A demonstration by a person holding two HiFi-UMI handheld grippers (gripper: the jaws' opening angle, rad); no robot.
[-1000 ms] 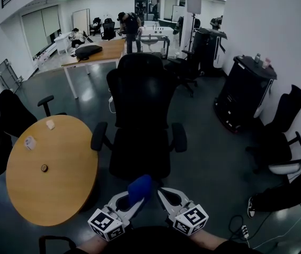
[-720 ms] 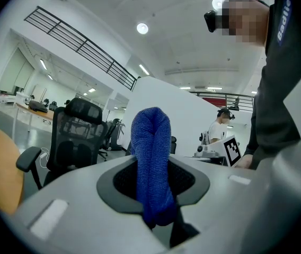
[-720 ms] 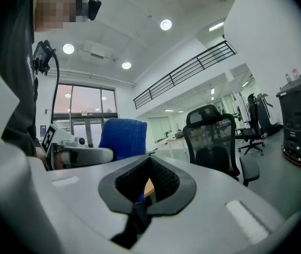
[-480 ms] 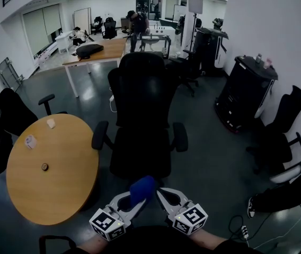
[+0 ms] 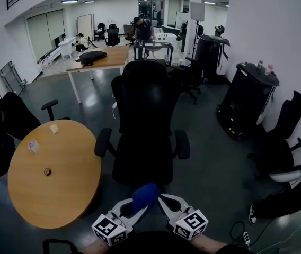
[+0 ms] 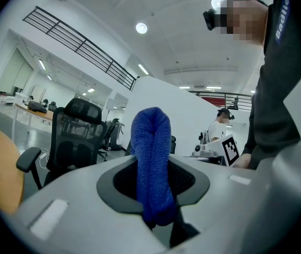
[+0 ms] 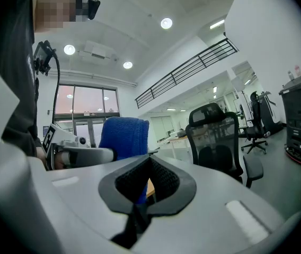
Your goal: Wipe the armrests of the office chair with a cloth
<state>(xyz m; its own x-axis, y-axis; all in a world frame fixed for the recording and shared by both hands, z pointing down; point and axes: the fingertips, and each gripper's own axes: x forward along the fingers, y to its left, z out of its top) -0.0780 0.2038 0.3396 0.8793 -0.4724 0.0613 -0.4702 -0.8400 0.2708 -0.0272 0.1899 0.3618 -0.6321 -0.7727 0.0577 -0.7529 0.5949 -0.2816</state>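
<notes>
The black office chair (image 5: 142, 142) faces me at the middle of the head view, with its left armrest (image 5: 103, 141) and right armrest (image 5: 182, 144) sticking out at seat height. At the bottom edge my left gripper (image 5: 136, 208) is shut on a folded blue cloth (image 5: 144, 194) that stands up between its jaws, short of the chair. The same cloth (image 6: 153, 163) fills the middle of the left gripper view, chair (image 6: 75, 136) behind it. Beside it my right gripper (image 5: 164, 200) is shut with nothing in it; its jaws meet at the tip (image 7: 149, 160).
A round wooden table (image 5: 50, 171) with small items stands left of the chair. Other black chairs (image 5: 12, 118) line the left side, and a black cabinet (image 5: 246, 97) and chair (image 5: 280, 136) the right. A desk (image 5: 100, 60) and people are far behind.
The chair and table sit slightly lower and nearer in the head view. Both grippers keep their pose, cloth still clamped. A person in the background has walked right.
</notes>
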